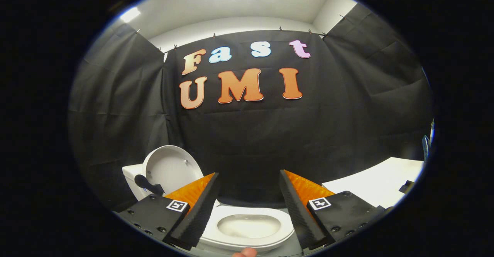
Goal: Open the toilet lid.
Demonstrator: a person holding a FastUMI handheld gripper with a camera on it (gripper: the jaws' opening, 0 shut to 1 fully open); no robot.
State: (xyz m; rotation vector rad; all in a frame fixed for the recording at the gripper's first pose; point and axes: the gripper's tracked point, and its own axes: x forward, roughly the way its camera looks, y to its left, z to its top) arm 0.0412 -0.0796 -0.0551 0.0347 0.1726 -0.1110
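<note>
Toilet lid (170, 168) already upright, leaning back against tank (131, 178), far-left beyond left finger. Gripper (249, 195) fingers spread wide, holding nothing. Seat (251, 235) and open bowl lie between and below them. White desk (382, 180) far right.

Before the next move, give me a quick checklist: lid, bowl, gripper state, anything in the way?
1. Toilet lid raised, leaning back by the tank: ok.
2. Seat down, bowl exposed between the fingers: ok.
3. Hand-held gripper open, fingers apart, pressing on nothing: ok.
4. Dark object beside the lid, identity and contact with the lid: cannot tell.
5. White surface beyond the right finger, apart from the toilet: ok.
6. Fingertip of a person near the seat's front edge: cannot tell if touching.
</note>
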